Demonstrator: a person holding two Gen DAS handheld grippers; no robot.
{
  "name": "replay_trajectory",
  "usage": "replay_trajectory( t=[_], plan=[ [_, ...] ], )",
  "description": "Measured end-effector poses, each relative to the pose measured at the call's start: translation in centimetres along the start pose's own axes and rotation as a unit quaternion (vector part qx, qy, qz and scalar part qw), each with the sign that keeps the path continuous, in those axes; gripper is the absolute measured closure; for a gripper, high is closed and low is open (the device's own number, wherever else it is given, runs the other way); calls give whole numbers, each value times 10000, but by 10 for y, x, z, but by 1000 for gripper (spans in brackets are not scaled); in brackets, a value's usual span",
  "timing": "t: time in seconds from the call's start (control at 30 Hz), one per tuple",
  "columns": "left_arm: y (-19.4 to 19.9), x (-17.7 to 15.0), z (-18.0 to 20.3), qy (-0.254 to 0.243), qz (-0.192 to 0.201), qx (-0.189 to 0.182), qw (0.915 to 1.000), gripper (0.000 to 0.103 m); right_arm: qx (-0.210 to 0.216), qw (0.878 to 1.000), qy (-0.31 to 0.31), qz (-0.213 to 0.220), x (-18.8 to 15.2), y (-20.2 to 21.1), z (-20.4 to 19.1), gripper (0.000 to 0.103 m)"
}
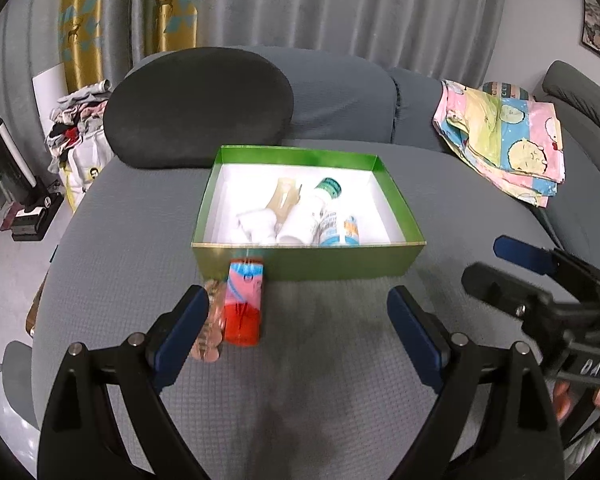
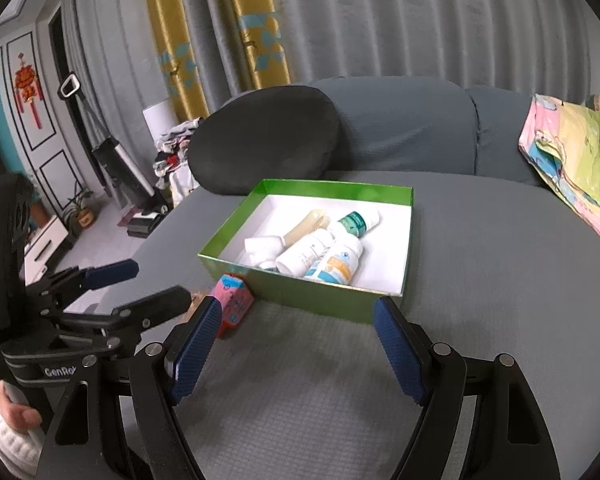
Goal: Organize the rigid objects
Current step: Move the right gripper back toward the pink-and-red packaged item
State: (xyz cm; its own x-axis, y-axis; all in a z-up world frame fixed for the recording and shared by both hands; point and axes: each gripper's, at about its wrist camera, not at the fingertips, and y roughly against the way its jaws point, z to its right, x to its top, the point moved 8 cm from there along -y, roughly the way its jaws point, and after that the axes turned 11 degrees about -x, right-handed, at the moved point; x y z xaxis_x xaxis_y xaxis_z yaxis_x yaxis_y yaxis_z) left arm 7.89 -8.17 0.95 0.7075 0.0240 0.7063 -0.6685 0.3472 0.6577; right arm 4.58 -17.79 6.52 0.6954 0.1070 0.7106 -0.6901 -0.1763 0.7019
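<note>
A green box (image 1: 308, 265) (image 2: 312, 298) with a white inside rests on the grey sofa seat and holds several bottles (image 1: 300, 220) (image 2: 324, 252) lying on their sides. In front of its near left corner lies a red and pink carton (image 1: 245, 304) (image 2: 234, 306), with a clear ribbed bottle (image 1: 214, 322) beside it on the left. My left gripper (image 1: 300, 316) hovers open just short of the carton, nothing between its fingers. My right gripper (image 2: 298, 340) is open and empty in front of the box. The other gripper shows in each view, the right one (image 1: 512, 264) and the left one (image 2: 140, 284).
A dark round cushion (image 1: 198, 108) (image 2: 264, 140) leans on the sofa back behind the box. A pastel patterned cloth (image 1: 504, 140) (image 2: 572, 156) lies at the right. Clothes pile (image 1: 80, 120) and floor with a black stand (image 1: 24, 216) sit beyond the sofa's left edge.
</note>
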Motion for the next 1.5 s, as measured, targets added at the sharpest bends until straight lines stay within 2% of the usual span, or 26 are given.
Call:
replay_trajectory(
  t=[0.43, 0.6, 1.07, 1.5],
  plan=[
    [4, -42, -24, 39, -209, 217, 9995, 12, 187, 9995, -9, -239, -19, -11, -21, 24],
    [4, -46, -32, 26, -176, 241, 9996, 12, 273, 9991, 54, -321, -22, -17, -34, 24],
    [-17, -60, -65, 217, -441, 249, 9985, 12, 554, 9949, -5, -844, -35, -56, -62, 24],
    [-45, -59, -84, 437, -630, -43, 9971, 13, 738, 9909, -47, -1126, -37, -89, -77, 24]
  ],
)
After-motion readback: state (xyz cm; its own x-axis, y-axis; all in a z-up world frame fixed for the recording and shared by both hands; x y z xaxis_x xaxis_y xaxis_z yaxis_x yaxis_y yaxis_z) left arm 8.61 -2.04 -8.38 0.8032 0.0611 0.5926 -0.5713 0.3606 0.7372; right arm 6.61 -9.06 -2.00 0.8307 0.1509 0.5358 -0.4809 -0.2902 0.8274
